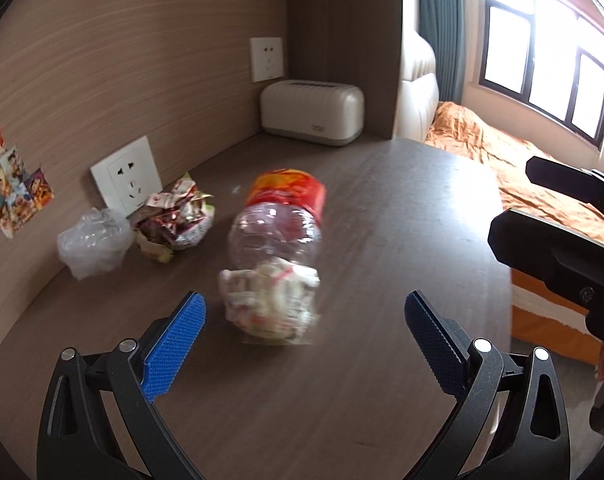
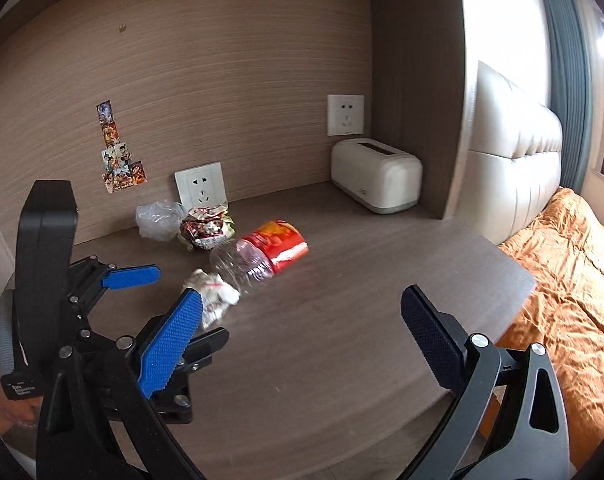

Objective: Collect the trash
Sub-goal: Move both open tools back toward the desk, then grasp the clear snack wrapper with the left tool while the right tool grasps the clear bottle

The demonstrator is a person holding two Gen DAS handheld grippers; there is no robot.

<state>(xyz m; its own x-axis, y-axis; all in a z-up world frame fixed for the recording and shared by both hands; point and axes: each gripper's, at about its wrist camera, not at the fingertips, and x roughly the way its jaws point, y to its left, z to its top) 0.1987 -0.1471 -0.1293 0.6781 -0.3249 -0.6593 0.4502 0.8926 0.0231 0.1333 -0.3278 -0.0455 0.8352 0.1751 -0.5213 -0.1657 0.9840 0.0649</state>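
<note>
A crumpled white wrapper (image 1: 270, 300) (image 2: 214, 294) lies on the dark wooden desk (image 1: 361, 240), right in front of my open left gripper (image 1: 303, 312). Behind it lies a clear plastic bottle with a red-orange label (image 1: 282, 212) (image 2: 262, 256) on its side. Further left sit a crumpled colourful snack bag (image 1: 174, 220) (image 2: 206, 228) and a clear plastic wad (image 1: 92, 242) (image 2: 158, 220) by the wall. My right gripper (image 2: 302, 312) is open above the desk, nothing between its fingers. The left gripper (image 2: 158, 292) appears at the left of the right wrist view.
A cream tissue box (image 1: 311, 112) (image 2: 375, 176) stands in the back corner. Wall sockets (image 1: 128, 176) (image 2: 200, 190) and stickers (image 1: 10, 188) are on the wood panel. A bed with orange sheets (image 1: 521, 168) (image 2: 561, 280) lies beyond the desk's right edge.
</note>
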